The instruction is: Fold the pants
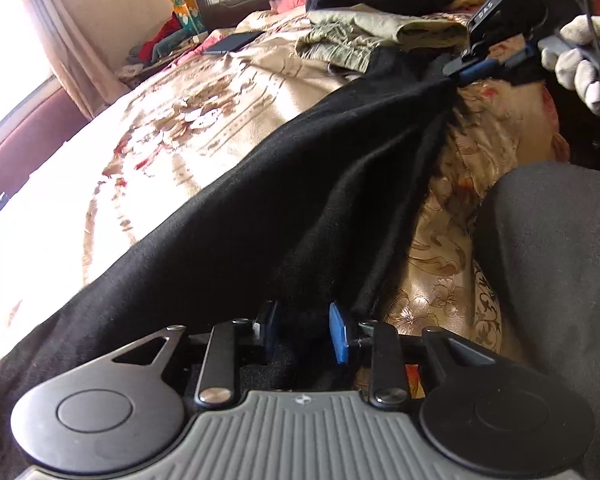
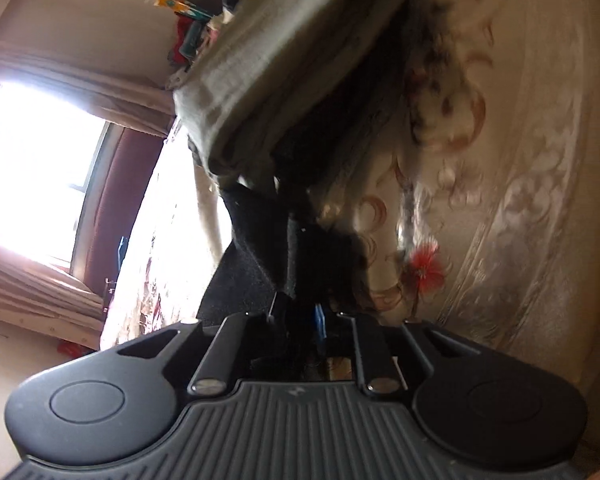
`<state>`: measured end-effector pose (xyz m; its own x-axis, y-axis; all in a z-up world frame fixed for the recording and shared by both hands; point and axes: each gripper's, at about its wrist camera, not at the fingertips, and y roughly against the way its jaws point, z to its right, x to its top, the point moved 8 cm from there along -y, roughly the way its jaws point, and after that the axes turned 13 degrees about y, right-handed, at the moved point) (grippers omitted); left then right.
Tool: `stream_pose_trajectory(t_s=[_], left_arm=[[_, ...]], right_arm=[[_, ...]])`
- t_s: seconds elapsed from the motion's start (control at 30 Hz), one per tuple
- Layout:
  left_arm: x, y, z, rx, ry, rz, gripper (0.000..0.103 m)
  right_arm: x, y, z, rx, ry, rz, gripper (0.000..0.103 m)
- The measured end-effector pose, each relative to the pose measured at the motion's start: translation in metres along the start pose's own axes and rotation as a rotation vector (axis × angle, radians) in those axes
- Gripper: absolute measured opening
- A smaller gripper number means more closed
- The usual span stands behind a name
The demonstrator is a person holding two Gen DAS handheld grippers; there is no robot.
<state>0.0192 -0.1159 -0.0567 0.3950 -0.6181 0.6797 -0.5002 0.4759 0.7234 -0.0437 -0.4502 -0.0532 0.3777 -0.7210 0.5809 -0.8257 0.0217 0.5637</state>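
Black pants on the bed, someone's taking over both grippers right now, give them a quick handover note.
Left gripper: black pants bunched between its pads; whether they still clamp is unclear.
Right gripper: pinching the far end of the pants, lifted off the floral bedspread.
Pants hang stretched between both grippers beside the folded olive clothes.
Done: both ends picked up.
Left: no fold visible yet; lay flat, fold, stack.

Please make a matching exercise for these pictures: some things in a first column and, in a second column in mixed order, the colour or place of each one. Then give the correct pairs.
Things:
1. pants
2. bedspread
3. folded garment
4. glove

Descriptions:
A. white, on the hand holding the far gripper
B. black, stretched between both grippers
C. gold with a floral pattern
D. pale green, beyond the pants on the bed

Pairs: 1-B, 2-C, 3-D, 4-A
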Motion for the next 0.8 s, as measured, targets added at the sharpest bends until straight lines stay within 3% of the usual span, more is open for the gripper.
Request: stream_pose_trajectory(t_s=[0.07, 0.13, 0.3, 0.47, 0.63, 0.8], left_arm=[[-0.003, 0.005, -0.003, 0.009, -0.016, 0.001, 0.043], [-0.008, 0.007, -0.006, 0.005, -0.015, -0.010, 0.043], [-0.016, 0.004, -0.009, 0.017, -0.030, -0.038, 0.044], [-0.021, 0.005, -0.015, 0.027, -0.025, -0.043, 0.047], [-0.027, 0.011, -0.015, 0.000, -0.061, -0.052, 0.047], [-0.024, 0.004, -0.016, 0.022, -0.039, -0.040, 0.047]], right_arm=[[-0.002, 0.020, -0.028, 0.005, 0.197, -0.001, 0.016], [-0.013, 0.028, -0.070, 0.075, 0.436, -0.044, 0.016], [-0.088, -0.014, -0.169, 0.213, 1.101, -0.245, 0.023], [-0.146, -0.046, -0.188, 0.269, 1.583, -0.331, 0.025], [-0.170, -0.049, -0.187, 0.290, 1.824, -0.350, 0.029], [-0.175, -0.051, -0.192, 0.292, 1.884, -0.327, 0.032]])
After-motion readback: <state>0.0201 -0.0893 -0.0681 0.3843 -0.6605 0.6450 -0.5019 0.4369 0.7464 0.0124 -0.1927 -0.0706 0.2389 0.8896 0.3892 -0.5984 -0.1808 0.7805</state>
